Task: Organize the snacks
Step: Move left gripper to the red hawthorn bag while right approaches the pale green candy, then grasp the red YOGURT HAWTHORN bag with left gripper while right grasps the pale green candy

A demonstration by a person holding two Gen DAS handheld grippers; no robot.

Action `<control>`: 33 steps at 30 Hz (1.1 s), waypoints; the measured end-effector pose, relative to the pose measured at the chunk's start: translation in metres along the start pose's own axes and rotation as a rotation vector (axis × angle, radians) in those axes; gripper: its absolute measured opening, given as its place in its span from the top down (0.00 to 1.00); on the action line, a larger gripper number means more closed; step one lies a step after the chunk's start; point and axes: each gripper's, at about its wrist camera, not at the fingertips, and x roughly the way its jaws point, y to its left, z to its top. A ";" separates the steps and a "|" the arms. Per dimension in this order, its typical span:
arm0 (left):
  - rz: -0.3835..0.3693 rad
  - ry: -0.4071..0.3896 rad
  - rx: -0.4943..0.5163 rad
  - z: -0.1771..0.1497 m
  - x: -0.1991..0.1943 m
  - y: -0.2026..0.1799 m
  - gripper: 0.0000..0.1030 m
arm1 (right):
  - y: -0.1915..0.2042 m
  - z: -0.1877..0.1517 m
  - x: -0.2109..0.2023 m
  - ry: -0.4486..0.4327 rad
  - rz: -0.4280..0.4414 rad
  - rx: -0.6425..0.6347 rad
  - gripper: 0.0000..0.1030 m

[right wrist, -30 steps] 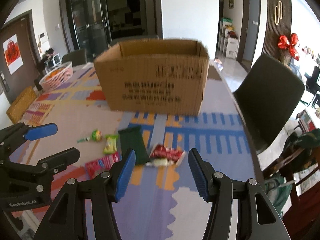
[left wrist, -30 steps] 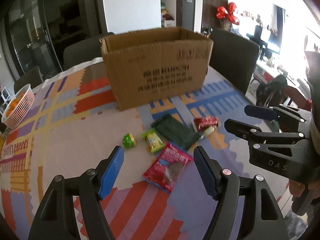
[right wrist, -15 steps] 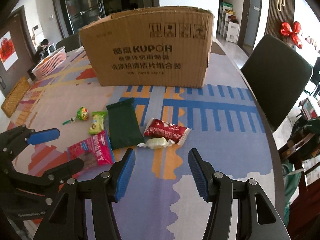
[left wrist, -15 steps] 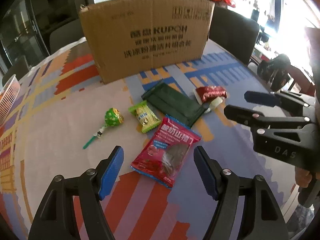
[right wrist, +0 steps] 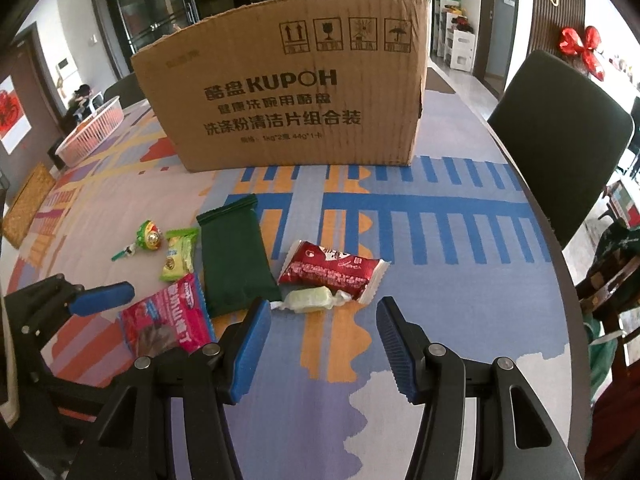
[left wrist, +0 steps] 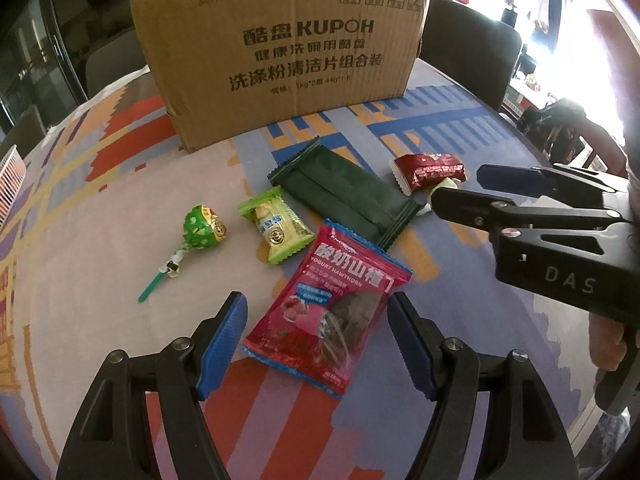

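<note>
Six snacks lie loose in a cluster on the patterned tablecloth [right wrist: 460, 280], in front of the cardboard box [right wrist: 296, 92]. The pink hawthorn packet [left wrist: 332, 312] lies nearest the person, its lower end between the blue pads of the left gripper [left wrist: 316, 340], whose jaws stand wide with a gap on both sides of the packet. Beyond it lie the dark green wrapper [left wrist: 344, 192], the yellow-green candy pack [left wrist: 276, 228] and the green lollipop [left wrist: 202, 230], its stick pointing toward the near-left. The red wrapped snack [right wrist: 332, 270] and the pale green candy [right wrist: 310, 300] touch each other just right of the dark wrapper. The right gripper [right wrist: 324, 340] hovers short of the pale candy, its jaws parted and holding nothing.

Bare cloth is open to the left of the lollipop and to the right of the red snack, out to the table's curved right edge, where a dark chair [right wrist: 560, 140] stands. The box wall closes off the far side. A pink basket [right wrist: 92, 128] sits far left, well apart from the snacks.
</note>
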 end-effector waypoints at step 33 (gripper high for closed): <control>-0.031 -0.049 -0.154 -0.012 -0.017 0.002 0.60 | 0.015 -0.019 0.007 0.034 0.024 -0.124 0.66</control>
